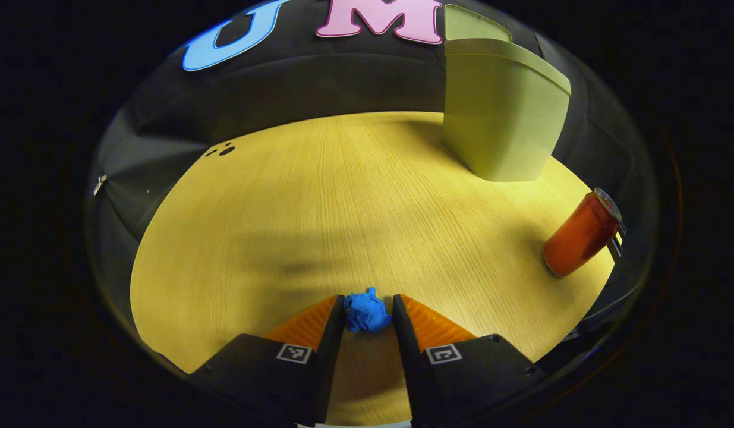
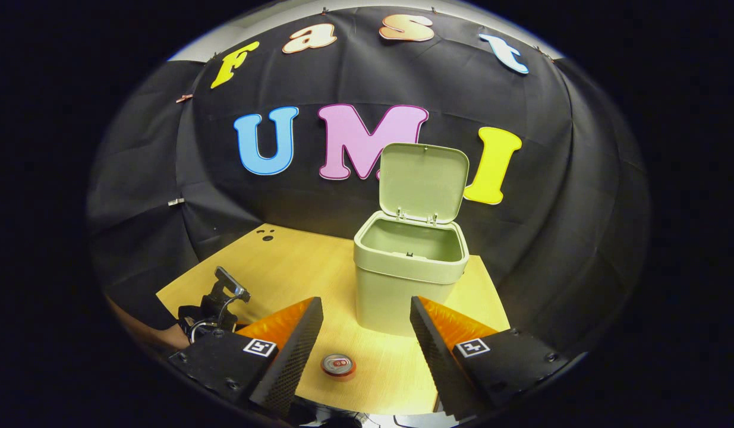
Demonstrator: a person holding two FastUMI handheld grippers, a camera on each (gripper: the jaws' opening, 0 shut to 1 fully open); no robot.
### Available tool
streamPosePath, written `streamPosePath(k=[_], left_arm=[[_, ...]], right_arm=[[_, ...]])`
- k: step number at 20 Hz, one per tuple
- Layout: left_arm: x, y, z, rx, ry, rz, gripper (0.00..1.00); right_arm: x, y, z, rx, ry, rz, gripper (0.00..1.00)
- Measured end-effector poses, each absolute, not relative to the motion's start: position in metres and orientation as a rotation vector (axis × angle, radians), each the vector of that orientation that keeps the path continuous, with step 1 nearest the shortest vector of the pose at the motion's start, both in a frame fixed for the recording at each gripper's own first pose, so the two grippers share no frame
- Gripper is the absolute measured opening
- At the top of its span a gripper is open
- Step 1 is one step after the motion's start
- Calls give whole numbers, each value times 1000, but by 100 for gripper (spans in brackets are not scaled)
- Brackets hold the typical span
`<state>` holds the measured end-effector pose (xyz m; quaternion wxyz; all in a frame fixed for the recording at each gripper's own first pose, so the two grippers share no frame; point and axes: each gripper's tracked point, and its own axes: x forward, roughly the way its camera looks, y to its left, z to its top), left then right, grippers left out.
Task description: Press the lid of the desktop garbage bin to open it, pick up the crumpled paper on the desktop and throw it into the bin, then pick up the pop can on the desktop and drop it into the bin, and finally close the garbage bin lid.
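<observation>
1. Left gripper [image 1: 368, 312]: fingers clenched on blue crumpled paper [image 1: 367, 311], low over desktop [image 1: 319, 202].
2. Right gripper [image 2: 367, 324]: fingers spread, empty, above pop can [image 2: 338, 364].
3. Garbage bin [image 2: 402, 285]: lid [image 2: 424, 181] raised upright.

Wooden table [image 1: 271, 226] — bin [image 1: 500, 119], can [image 1: 580, 235], paper [image 1: 367, 312].
</observation>
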<state>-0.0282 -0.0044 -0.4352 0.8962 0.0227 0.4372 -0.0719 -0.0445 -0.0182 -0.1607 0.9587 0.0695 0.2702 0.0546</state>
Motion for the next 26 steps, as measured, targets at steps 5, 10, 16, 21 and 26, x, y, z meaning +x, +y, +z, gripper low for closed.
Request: streamPosePath(k=[5,10,16,21,26], left_arm=[[-22,-11,-425,27,904,-190,42],[2,-19,-370,-20,803,-206,41],[48,-44,-275,-76,634,-263,39],[88,-71,-193,-136,486,-313,41],[123,-111,-125,-186,361,-407,41]], right_arm=[[-40,-19,-163,165,539,107,93],[-37,-25,-166,171,536,100,93],[-37,-31,-177,180,546,97,93],[-37,-32,-183,188,550,97,93],[-39,-32,-190,211,559,88,93]])
